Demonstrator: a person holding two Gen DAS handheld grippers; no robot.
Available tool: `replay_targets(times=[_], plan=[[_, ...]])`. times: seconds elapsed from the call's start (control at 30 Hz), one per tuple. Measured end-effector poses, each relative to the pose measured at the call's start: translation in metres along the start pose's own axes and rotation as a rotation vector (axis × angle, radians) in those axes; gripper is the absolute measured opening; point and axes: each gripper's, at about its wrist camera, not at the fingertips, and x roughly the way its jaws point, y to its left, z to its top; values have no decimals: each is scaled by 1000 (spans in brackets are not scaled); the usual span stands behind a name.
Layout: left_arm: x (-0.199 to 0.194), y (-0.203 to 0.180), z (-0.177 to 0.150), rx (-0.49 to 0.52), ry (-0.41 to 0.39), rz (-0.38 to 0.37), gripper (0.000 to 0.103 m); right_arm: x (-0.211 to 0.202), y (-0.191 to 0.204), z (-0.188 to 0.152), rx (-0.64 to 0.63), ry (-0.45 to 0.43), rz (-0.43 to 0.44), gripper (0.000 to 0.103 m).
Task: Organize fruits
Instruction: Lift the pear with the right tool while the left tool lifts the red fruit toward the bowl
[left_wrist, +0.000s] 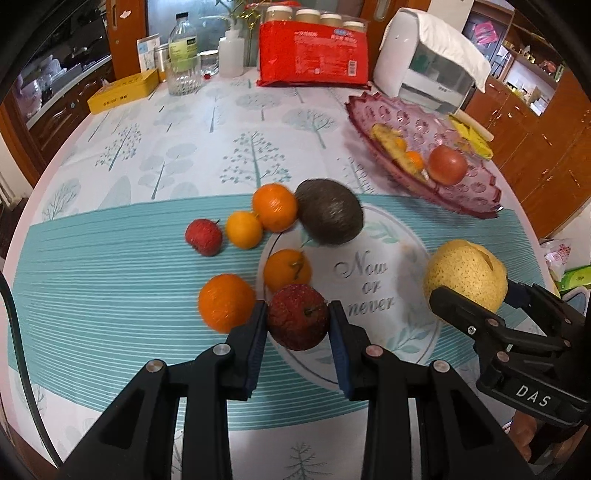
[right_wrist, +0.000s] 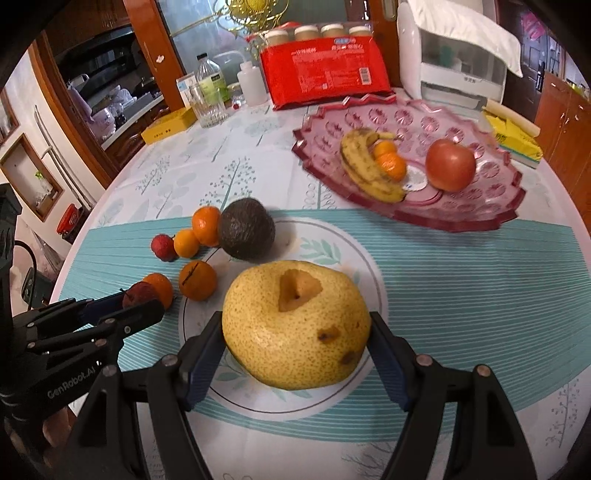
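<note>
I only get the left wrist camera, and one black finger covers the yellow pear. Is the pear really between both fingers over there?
Observer: Yes. In the right wrist view the pear sits inside the right hand-held gripper, with a blue pad touching each side.
Operator: Does it look yucky anywhere?
Observer: A bit. It has dark brown spots on the side facing that camera, which your view doesn't show.

Bright, even indoor light falls on the tablecloth, with only soft shadows beneath the fruit. Both fisheye views bend strongly toward dark vignetted corners (straight cabinet lines curve), with slight blur throughout.
</note>
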Motion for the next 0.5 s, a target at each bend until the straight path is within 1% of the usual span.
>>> replay_targets(times=[0.27, 0.5], plan=[[-30, -24, 22, 19, -67, -34, 31, -33, -15, 9, 15, -56, 1, 75], [-54, -51, 51, 36, -110, -59, 31, -66, -39, 37, 42, -104, -1, 75]])
